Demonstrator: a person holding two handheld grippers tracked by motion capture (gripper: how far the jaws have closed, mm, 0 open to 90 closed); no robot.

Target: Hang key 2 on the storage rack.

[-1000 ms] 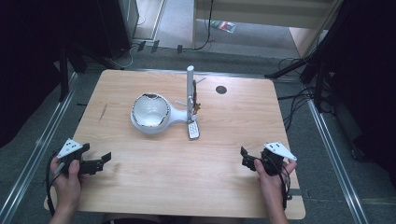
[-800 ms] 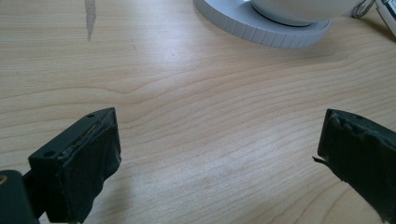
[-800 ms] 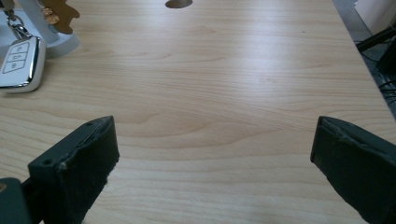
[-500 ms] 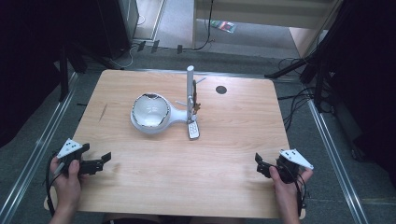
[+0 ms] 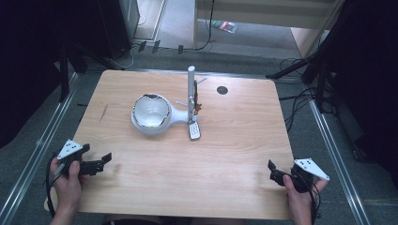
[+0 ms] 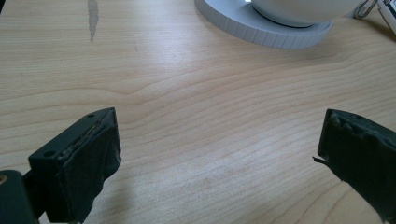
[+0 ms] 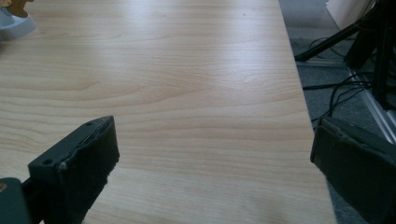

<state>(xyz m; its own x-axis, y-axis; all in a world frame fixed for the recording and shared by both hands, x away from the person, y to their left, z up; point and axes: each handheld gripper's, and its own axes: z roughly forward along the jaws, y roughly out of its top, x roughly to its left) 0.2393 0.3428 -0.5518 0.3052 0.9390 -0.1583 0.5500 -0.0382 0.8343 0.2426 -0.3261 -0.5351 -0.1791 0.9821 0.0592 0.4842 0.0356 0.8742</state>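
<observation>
Both my tongs spread, empty: left tongs (image 5: 104,161) and right tongs (image 5: 271,169) low over desk (image 5: 234,140), well apart from the white bowl (image 5: 151,112).

Table (image 5: 234,154): pale wood w/ wavy brown grain, one dark grey streak (image 5: 103,113) near its left edge, small black round spot (image 5: 222,90) near far edge. Bowl (image 5: 151,112): white, shiny inside, dark chips on rim; ridged white base ring (image 6: 261,32). Post (image 5: 191,89): white, w/ a small brown-orange bit beside it. Small remote (image 5: 194,131): white-grey w/ dark buttons. Left gripper (image 5: 96,165) & right gripper (image 5: 274,173): black jaws, matte dark pads, each w/ a light grey triangular plate w/ dark dots. Floor: grey.
</observation>
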